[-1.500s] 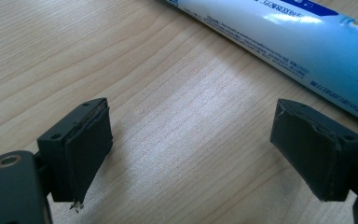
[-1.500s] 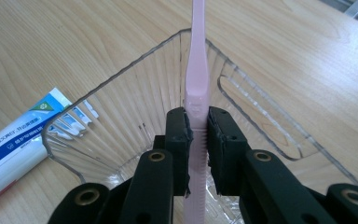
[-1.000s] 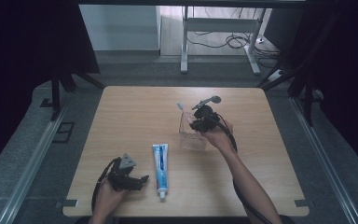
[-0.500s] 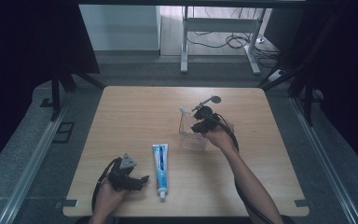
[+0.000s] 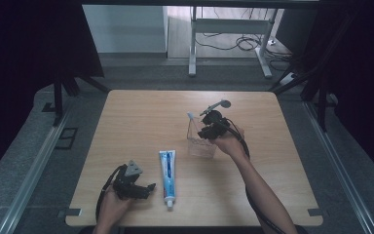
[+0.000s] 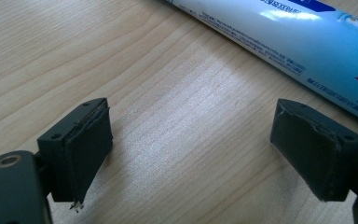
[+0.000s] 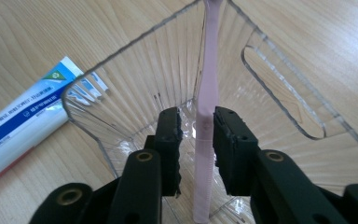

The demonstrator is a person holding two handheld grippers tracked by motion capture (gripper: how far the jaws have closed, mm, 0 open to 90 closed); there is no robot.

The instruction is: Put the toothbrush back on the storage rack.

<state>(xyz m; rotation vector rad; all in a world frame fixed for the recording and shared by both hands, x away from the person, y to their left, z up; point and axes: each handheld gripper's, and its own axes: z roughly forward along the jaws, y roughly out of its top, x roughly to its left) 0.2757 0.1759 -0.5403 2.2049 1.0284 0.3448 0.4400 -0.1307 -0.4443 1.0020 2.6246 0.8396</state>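
The toothpaste tube (image 6: pixel 279 42) carries small print, too blurred to read.

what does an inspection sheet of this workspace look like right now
surface: wooden table, bare apart from the job's things
job's things: pink toothbrush standing inside clear cup, head leaning at the rim; toothpaste flat on the table, cap toward the person
clutter: nothing seen
grippers: right tongs reach into the cup, jaws either side of the toothbrush handle with small gaps, having just been opening; left tongs open over bare wood beside the toothpaste, holding nothing
cables: one trails from each of the tongs along the forearm; loose cables on the floor behind
surroundings: grey floor, white stand, dark curtains
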